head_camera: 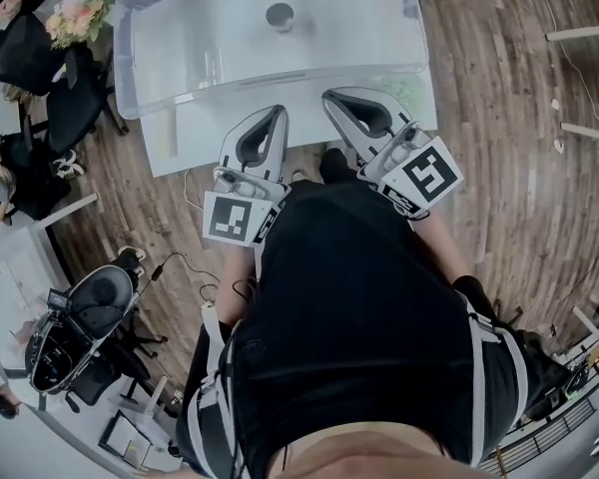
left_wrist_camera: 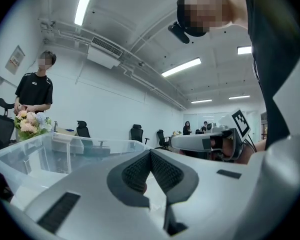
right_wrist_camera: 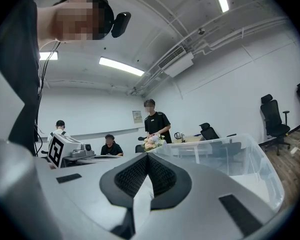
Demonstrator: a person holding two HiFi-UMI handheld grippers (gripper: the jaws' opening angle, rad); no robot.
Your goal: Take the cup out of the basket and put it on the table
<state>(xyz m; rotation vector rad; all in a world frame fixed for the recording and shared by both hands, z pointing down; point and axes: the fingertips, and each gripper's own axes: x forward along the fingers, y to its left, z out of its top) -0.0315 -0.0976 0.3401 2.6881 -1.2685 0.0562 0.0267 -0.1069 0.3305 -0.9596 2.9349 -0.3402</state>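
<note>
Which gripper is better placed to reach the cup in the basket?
The left gripper, narrowly: it lines up with the cup in the head view, while the right gripper sits off to the side. Both are shut, outside the basket.

The basket (head_camera: pixel 180 78) at the top of the frame is clear, colourless plastic holding a dark grey cup (head_camera: pixel 280 15), on a white table (head_camera: pixel 178 150) over brown wood-plank flooring (head_camera: pixel 499 88). The left gripper (head_camera: pixel 279 113) and right gripper (head_camera: pixel 329 96) are pale grey with black ribbed pads (left_wrist_camera: pixel 135 174) and black-and-white square markers. At upper left, the bouquet (head_camera: pixel 78 10) is pink and cream.

cup (head_camera: pixel 280 15) inside basket (head_camera: pixel 180 88): too small to tell if upright. Basket's far rim is cut off by the head view's top edge.
</note>
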